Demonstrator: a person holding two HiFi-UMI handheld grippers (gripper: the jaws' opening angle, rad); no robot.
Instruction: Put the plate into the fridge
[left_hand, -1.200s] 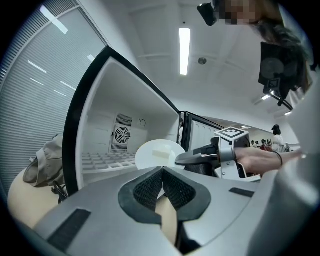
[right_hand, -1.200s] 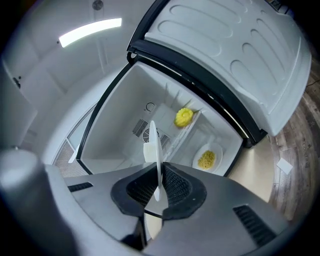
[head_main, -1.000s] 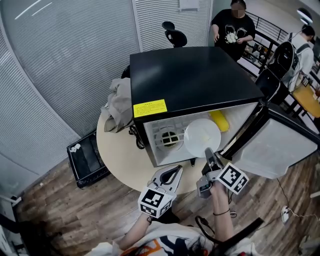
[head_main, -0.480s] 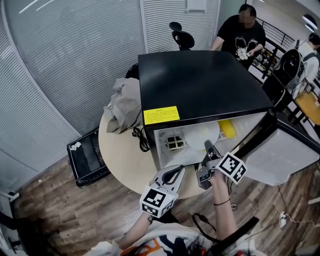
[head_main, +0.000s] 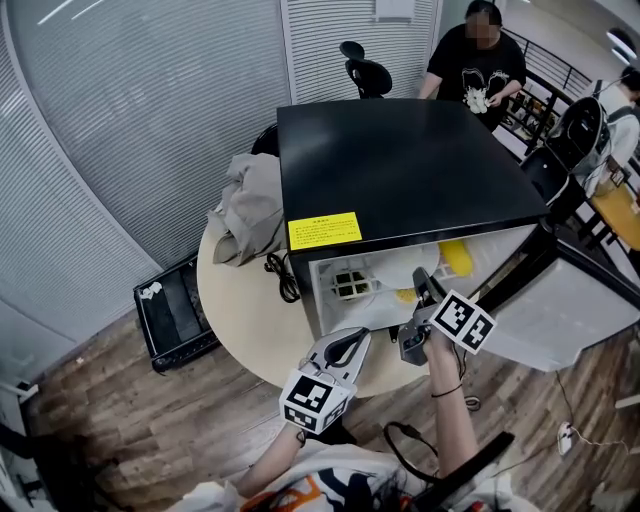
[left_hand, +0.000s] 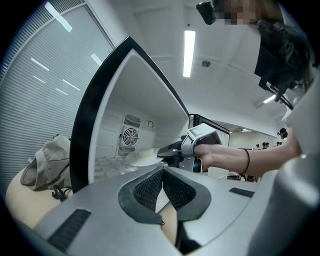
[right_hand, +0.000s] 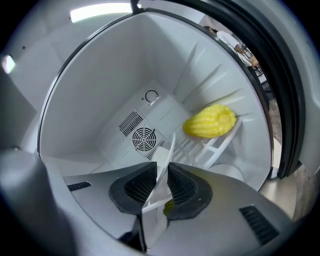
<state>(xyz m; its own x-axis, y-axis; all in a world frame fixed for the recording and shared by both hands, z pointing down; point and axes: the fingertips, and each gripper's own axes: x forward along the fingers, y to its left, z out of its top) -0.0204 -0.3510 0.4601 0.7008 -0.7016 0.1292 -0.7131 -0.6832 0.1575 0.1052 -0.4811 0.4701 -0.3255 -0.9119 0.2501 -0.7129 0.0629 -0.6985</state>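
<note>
Right gripper view: I am looking along the right gripper (right_hand: 161, 172) into the open fridge (right_hand: 100, 90). Its jaws stand slightly apart and have just been opening. The thin white rim of the plate (right_hand: 169, 150) runs edge-on between the pads, with a sliver of gap at either side, so the pads are not pressing it. The rest of the plate reaches ahead of the jaws into the white compartment. Straight beyond the jaw tips, on the back wall, is a round fan grille (right_hand: 144, 138). Ahead and to the right of the jaws, a bumpy yellow object (right_hand: 210, 121) lies on a white wire shelf (right_hand: 215, 146). A small yellow-green bit shows low against the right pad, and I cannot tell what it is. In the left gripper view, the left gripper (left_hand: 162, 170) has its jaws together with nothing between them. It is outside the fridge, with the fridge opening ahead of its tips. From there I see the plate lying flat over the shelf, though I cannot tell whether it rests on it. In the head view, the fridge door (head_main: 560, 300) hangs open to the right of both grippers.
</note>
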